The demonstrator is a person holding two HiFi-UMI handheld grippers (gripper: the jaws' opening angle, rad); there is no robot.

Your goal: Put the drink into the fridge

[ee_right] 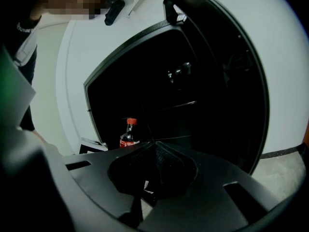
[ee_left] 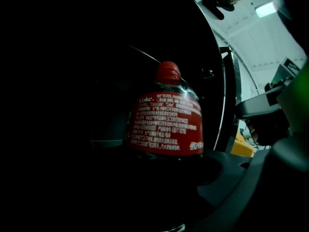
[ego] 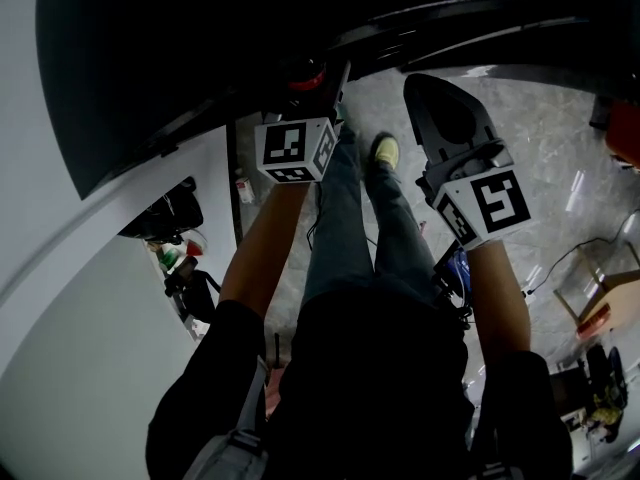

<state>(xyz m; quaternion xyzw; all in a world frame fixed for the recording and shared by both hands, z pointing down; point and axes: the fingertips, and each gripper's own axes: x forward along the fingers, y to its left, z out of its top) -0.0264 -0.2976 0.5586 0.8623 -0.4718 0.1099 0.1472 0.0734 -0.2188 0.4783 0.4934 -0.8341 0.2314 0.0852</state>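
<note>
The drink is a Coke bottle (ee_left: 165,122) with a red cap and red label. It stands upright between the jaws of my left gripper (ee_left: 164,170), which is shut on its lower body. In the head view its cap (ego: 307,75) shows just past the left gripper's marker cube (ego: 295,149), at the mouth of the dark fridge (ego: 200,48). The right gripper view shows the bottle (ee_right: 128,133) in front of the black fridge interior (ee_right: 193,91). My right gripper (ee_right: 154,144) is shut and empty, held to the right of the bottle (ego: 440,108).
The fridge door (ee_right: 244,86) stands open on the right. A white wall (ego: 70,298) runs along the left. Below are the person's legs and a yellow-green shoe (ego: 386,151) on grey stone floor (ego: 560,188). Boxes and cables (ego: 600,298) lie at the right.
</note>
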